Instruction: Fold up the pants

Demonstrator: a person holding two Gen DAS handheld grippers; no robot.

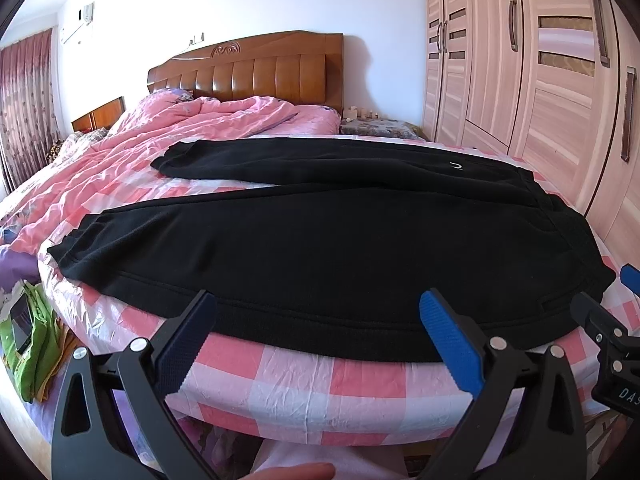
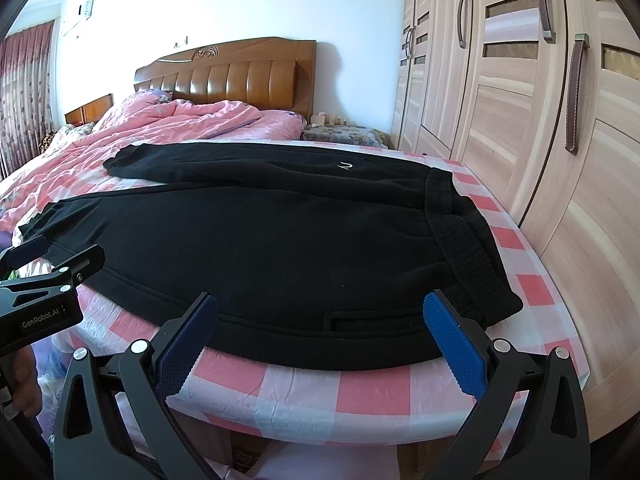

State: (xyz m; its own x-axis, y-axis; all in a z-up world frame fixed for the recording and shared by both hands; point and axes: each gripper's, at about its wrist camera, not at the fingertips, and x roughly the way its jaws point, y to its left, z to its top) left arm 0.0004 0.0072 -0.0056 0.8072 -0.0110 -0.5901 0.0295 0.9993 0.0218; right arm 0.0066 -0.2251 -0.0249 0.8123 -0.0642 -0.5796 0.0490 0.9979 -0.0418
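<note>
At the near edge of the bed (image 1: 304,380), both grippers are hovering side by side, each tilted down toward the pants (image 1: 300,248). Closest to the lens, the left gripper (image 1: 316,328) is holding its jaws spread wide with nothing between them, its blue pads (image 1: 452,344) framing the near hem of the front leg. Just beside it, the right gripper (image 2: 320,328) is doing the same, jaws spread and empty, its tips sitting over the hip end near the waistband (image 2: 460,236). Neither looks to be touching the cloth, though the fisheye is making that hard to judge.

Beyond the tips, the black pants are lying flat across the checked sheet, legs stretched to the left and parted by a strip of sheet, waist to the right. By my reading, no fold is started yet and the first grasp is being lined up. The next move is probably calling for each gripper to pinch the near leg's edge and carry it over onto the far leg.

Farther back, the left view is taking in a green bundle (image 1: 28,348) low beside the bed and both cuffs. The right view is cutting those off but is giving the waistband's ribbing and the wardrobe (image 2: 520,120) far more clearly
</note>
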